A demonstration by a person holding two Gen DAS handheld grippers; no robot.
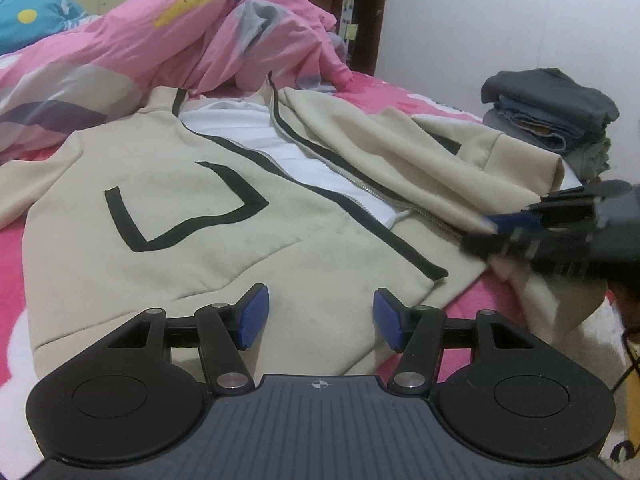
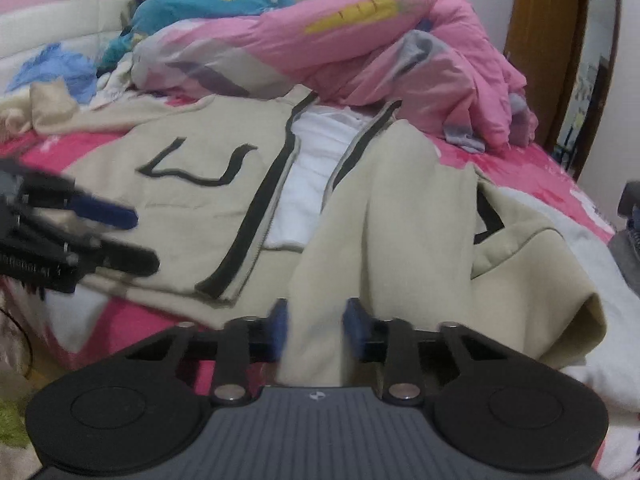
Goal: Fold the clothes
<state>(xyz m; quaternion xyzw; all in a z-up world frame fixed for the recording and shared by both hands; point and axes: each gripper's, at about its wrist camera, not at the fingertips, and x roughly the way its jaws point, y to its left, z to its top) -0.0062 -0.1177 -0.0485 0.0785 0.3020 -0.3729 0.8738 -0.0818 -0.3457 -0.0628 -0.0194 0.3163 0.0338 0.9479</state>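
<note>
Matt beige fleece jacket (image 1: pixel 192 236) with a metal zip; smooth pink cotton quilt (image 1: pixel 132 40).

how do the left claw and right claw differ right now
The left claw stands open above the beige jacket with nothing between its blue pads; the right claw has a fold of that jacket's hem between its pads. The left claw is over the flat panel with the black trim, the right claw at the rumpled side. Both have blue pads and point down at the jacket.
</note>
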